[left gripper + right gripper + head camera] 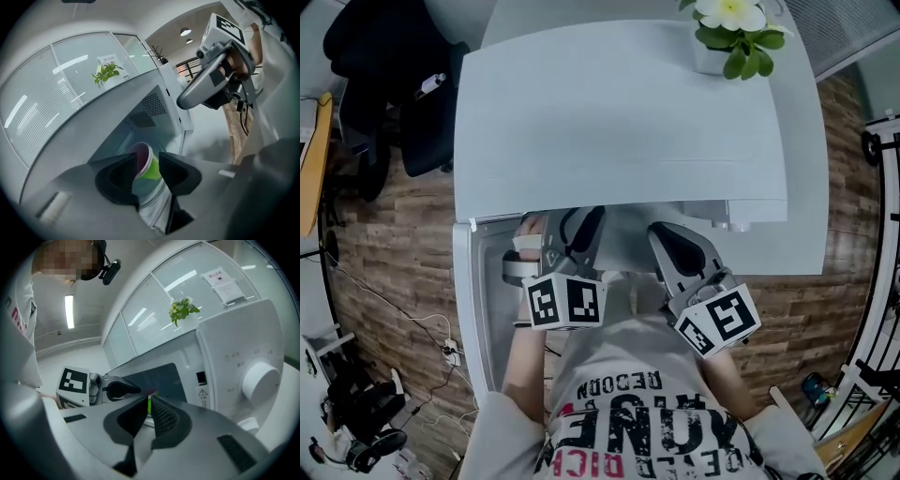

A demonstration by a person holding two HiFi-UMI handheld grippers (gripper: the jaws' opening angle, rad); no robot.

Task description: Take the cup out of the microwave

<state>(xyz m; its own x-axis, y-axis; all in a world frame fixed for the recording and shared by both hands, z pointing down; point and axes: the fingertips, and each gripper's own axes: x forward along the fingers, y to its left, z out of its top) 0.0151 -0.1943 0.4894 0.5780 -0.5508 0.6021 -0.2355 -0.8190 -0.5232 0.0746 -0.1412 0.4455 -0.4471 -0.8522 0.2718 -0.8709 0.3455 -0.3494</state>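
A green cup [151,171] with a purple inside stands on the turntable in the white microwave [619,122], whose door [473,309] hangs open to the left. My left gripper [147,157] is open at the cavity mouth. The cup shows in the gap between its jaws, and the pads do not touch it. My right gripper [149,398] is held beside it, to the right, with its jaws together and nothing in them. Only a green sliver of the cup [149,408] shows past them. In the head view the microwave's top hides the cup and both grippers' tips [572,230] [675,239].
A potted plant [736,28] stands on the microwave's back right corner. The control dial [260,380] is on the front panel, right of the cavity. A chair with dark clothes [384,84] and cables [422,328] are on the wooden floor to the left.
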